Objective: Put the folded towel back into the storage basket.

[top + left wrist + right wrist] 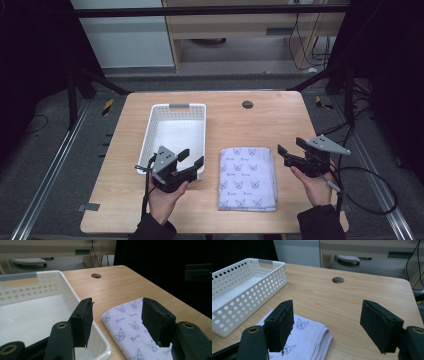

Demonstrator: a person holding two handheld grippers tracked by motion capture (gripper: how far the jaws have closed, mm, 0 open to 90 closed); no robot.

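Both grippers are hovering at the near table (260,120) edge with jaws standing wide and holding nothing. Left gripper (191,159) is hanging over the near corner of the white basket (150,130), just beside the folded cloth (247,177). Right gripper (290,148) is waiting at the cloth's right side. A round hole (247,104) is lying far behind, blocking nothing.

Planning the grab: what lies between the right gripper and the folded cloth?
Bare tabletop; the high view shows nothing between the right gripper and the folded cloth.
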